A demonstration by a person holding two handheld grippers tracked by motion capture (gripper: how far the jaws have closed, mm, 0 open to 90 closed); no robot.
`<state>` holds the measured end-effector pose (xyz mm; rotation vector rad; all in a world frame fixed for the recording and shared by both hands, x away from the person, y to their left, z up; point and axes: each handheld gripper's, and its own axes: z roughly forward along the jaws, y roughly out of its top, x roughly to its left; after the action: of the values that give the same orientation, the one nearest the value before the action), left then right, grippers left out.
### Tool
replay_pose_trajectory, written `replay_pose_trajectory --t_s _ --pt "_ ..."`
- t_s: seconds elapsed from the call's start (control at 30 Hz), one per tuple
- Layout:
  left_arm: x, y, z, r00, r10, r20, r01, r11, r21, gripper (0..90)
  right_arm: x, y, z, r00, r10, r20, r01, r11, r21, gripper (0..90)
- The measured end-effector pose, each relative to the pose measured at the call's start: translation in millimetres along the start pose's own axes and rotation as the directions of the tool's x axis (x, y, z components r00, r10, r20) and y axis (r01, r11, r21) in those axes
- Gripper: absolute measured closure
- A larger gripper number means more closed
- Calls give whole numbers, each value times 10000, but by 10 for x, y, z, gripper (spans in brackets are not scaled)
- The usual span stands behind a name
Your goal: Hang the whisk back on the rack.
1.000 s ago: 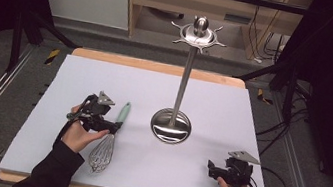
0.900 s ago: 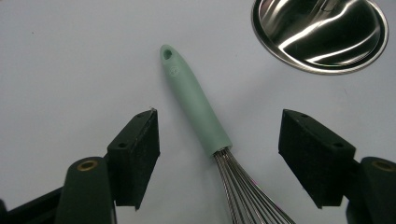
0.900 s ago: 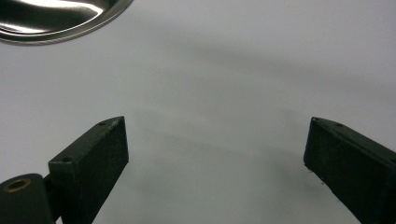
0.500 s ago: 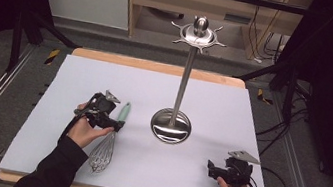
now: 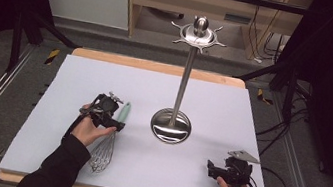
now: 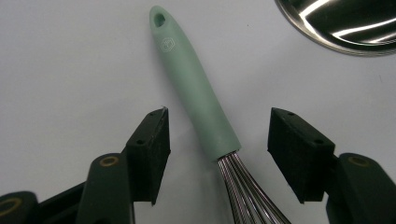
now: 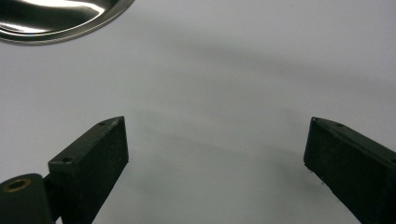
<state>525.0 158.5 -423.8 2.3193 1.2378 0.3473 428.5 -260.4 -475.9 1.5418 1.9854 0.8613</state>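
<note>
Mint-green handle and steel wires make up the whisk (image 6: 201, 100), which lies flat on the pale surface (image 5: 252, 117), left of centre, handle pointing away from the person. Left hand-held gripper (image 6: 217, 140) hangs over it with jaws spread, one on each side of the handle's lower end, neither touching it. Just beyond the handle tip sits the round, dished steel base of the utensil stand (image 5: 171, 125), nothing in it, its pole rising to a hooked crown. Right hand-held gripper (image 5: 223, 172) rests near the front right corner, jaws spread over bare surface. Open room lies behind the stand and along the left edge.
</note>
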Motion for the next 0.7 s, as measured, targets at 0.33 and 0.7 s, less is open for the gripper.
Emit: replay_pose_trajectory --t_s 0.33,0.7 --pt "16 -9 125 9997 -237 68 233 9983 533 440 -3 1 5 10000 -50 -12 50 10000 27 69" --pt "32 -13 196 9985 -547 75 538 9945 897 525 -5 2 6 10000 -76 -13 76 10000 41 70"
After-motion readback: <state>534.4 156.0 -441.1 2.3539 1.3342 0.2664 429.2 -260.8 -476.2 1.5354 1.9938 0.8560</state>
